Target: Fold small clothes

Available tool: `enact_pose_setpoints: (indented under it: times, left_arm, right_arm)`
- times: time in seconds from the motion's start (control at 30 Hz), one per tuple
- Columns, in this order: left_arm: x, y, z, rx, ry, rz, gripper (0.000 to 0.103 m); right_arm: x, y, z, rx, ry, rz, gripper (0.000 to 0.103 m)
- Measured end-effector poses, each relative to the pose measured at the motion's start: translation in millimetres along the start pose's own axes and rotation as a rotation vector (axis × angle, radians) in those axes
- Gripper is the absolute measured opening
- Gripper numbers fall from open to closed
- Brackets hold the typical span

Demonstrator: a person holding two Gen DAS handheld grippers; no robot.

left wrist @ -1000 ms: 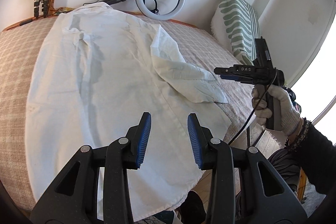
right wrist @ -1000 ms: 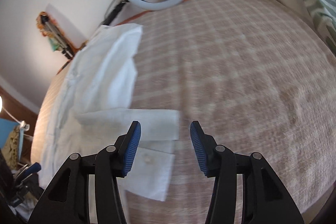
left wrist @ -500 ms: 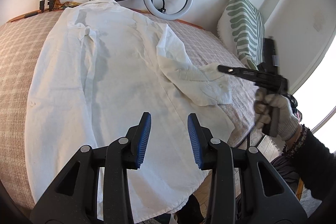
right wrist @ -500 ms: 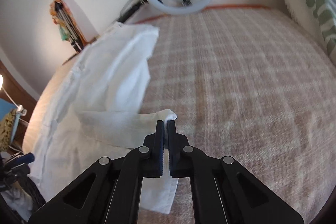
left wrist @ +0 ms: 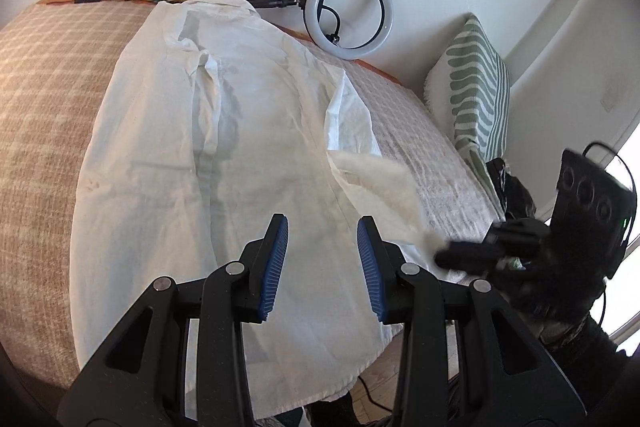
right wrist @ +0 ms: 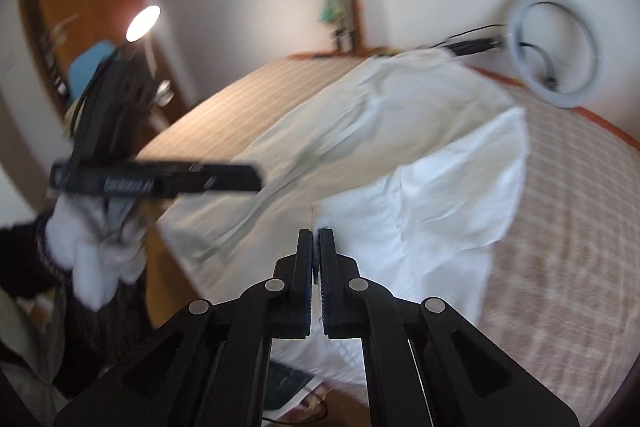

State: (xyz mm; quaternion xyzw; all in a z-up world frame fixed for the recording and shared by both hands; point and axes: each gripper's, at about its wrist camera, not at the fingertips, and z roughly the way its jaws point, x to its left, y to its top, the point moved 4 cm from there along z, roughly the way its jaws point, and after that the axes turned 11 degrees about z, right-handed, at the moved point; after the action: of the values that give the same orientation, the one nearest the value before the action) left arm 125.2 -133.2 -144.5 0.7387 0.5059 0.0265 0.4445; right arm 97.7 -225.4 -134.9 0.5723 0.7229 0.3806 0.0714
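White, thin and creased, the woven shirt (left wrist: 224, 163) lies spread flat across a bed (left wrist: 44, 75) covered in a beige checked blanket of coarse weave. Its long axis runs from the collar, which points toward the wall and the ring light (left wrist: 351, 13) leaning there, down to the hem hanging over the near edge of the bed. One sleeve (right wrist: 432, 195) is lifted off the blanket: the right gripper (right wrist: 319, 239) has its jaws pressed together on the cuff end, the cloth pinched thin between the ribbed blue pads, and the sleeve drapes up in soft folds toward the shirt body. The left gripper (left wrist: 322, 239) hovers over the lower part of the shirt with its jaws partly apart and nothing between them. A green-and-white patterned cushion (left wrist: 476, 95) stands at the bed's far corner. A gloved hand (right wrist: 96, 247) carries the left gripper.
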Motion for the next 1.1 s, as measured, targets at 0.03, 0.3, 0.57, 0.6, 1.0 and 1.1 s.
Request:
enact_pose_setpoints:
  times: [0.03, 0.3, 0.57, 0.6, 1.0, 1.1]
  left_arm:
    - [1.0, -0.8, -0.3, 0.001, -0.002, -0.004, 0.036]
    - [-8.2, -12.7, 11.3, 0.051, -0.021, 0.033, 0.049]
    - [-13.5, -29.6, 50.0, 0.14, 0.019, 0.09, 0.049]
    - [-13.1, -30.8, 53.7, 0.143, 0.019, 0.091, 0.049]
    - [-17.1, -33.4, 76.4, 0.139, -0.089, 0.05, 0.002]
    - [-21.2, -30.2, 72.1, 0.126, -0.119, 0.037, 0.002]
  right_arm:
    - [7.9, -5.1, 5.9, 0.031, 0.006, -0.026, 0.004]
    - [4.6, -7.1, 4.0, 0.083, 0.081, 0.002, 0.022]
    - [-90.6, 80.0, 7.8, 0.005, -0.035, 0.26, 0.041]
    - [-102.5, 89.5, 11.6, -0.003, -0.049, 0.291, 0.041]
    - [-209.5, 163.3, 82.0, 0.062, -0.25, 0.55, 0.041]
    - [-220.6, 174.3, 100.8, 0.089, -0.284, 0.567, 0.041]
